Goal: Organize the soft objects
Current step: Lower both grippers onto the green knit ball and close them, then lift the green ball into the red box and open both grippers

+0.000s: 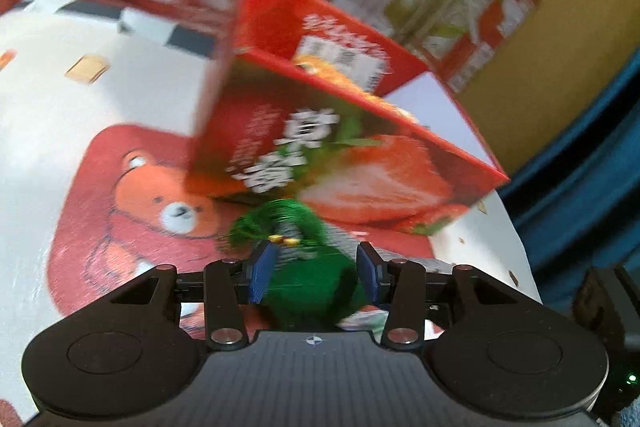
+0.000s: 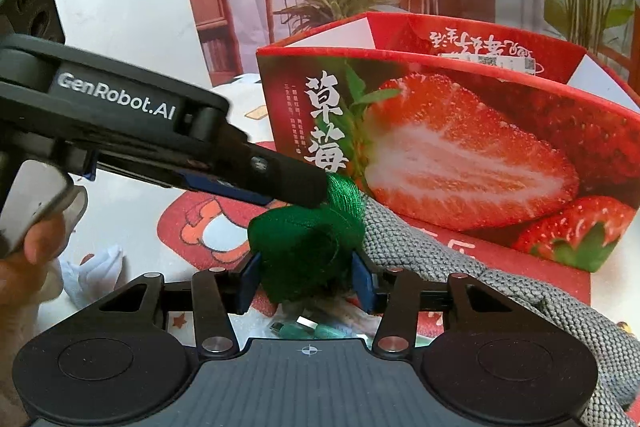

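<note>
Green silky tassel (image 2: 308, 251) fills the gap between the right gripper (image 2: 307, 279) and its blue pads (image 2: 362, 285), which pinch it from both sides, while the left gripper (image 1: 316, 273) reaches in from the left and clamps the same bundle. Grey woven cord (image 2: 440, 259) trails right from it over a red bear mat (image 1: 120, 211). Just beyond stands an open strawberry box (image 2: 460, 155).
</note>
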`<state>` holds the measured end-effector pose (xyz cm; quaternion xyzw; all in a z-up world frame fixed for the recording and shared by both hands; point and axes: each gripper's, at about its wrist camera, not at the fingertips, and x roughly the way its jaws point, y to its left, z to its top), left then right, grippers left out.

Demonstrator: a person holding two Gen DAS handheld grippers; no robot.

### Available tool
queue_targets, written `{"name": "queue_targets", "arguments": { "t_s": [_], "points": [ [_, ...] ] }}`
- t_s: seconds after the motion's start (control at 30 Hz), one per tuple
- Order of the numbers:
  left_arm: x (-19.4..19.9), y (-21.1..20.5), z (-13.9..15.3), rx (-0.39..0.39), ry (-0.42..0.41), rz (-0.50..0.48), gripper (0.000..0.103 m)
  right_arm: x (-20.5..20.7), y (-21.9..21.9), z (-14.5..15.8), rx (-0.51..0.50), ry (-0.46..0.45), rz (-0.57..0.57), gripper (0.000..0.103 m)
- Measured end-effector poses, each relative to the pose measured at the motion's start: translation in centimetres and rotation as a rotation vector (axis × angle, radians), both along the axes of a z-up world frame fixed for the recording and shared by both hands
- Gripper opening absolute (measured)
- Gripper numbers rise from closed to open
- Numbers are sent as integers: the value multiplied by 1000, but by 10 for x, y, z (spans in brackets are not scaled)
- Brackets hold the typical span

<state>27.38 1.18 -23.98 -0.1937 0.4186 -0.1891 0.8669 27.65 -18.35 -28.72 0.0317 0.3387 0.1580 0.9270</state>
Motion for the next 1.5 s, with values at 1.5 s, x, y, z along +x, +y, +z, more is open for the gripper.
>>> {"name": "queue_targets", "arguments": {
  "t_s": [1.5],
  "points": [
    [39,-37,212,-21,-517,-45,47,58,-43,222,-103,-456,24,44]
  ]
}}
